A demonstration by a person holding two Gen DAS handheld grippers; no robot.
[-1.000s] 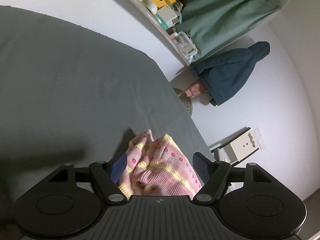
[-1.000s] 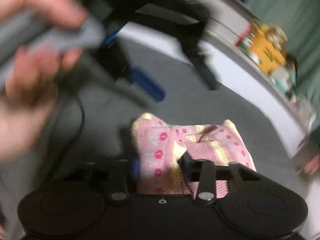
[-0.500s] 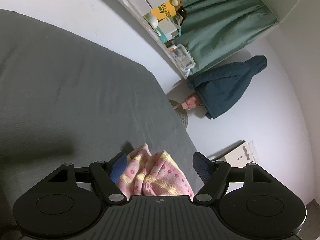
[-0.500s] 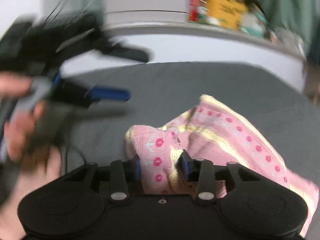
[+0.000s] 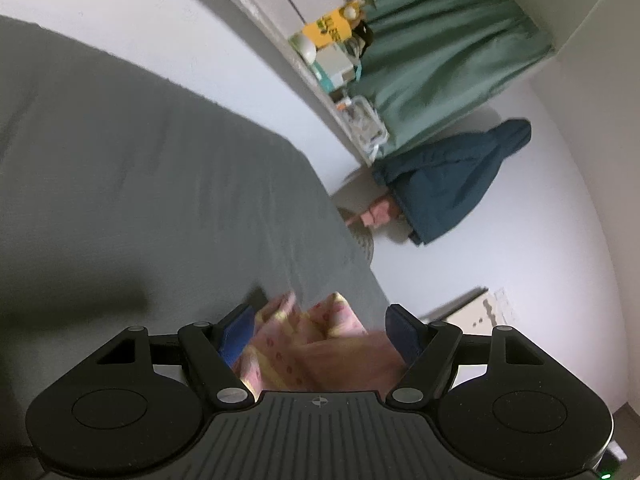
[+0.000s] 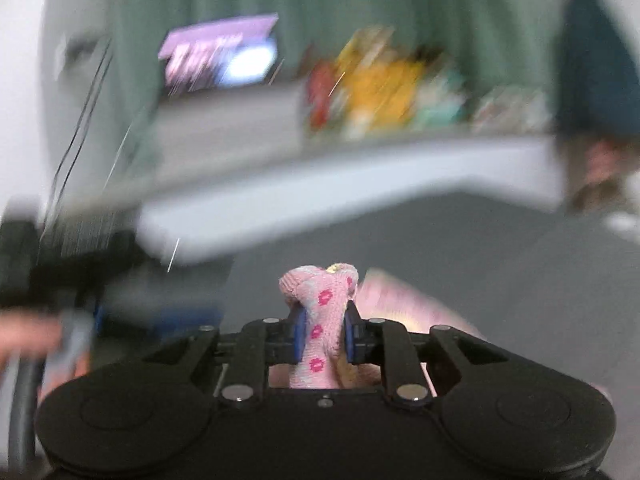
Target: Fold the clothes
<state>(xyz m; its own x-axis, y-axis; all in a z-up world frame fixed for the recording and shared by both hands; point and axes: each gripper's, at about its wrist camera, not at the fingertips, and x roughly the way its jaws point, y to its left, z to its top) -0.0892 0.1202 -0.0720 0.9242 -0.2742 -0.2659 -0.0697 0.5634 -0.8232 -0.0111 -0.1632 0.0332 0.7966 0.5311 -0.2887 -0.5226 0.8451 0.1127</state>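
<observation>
Between the right gripper's blue pads, a bunched fold of the pink knit is pinched as the jaws close on it.

The fold stands up past the fingertips, while the rest of the knit trails off blurred to the right, over the grey bed. The left gripper is spread wide, its pads clear of the cloth; the knit lies low between its jaws, on the bed near the bed's right edge. Behind are a blurred shelf and green curtain. Half a second ago the right jaws stood wider with the knit spread flat beyond them; now the cloth is gathered into a narrow ridge and the view is tilted and smeared. In the left view the knit was sharp earlier and is now blurred, lower between the jaws.
</observation>
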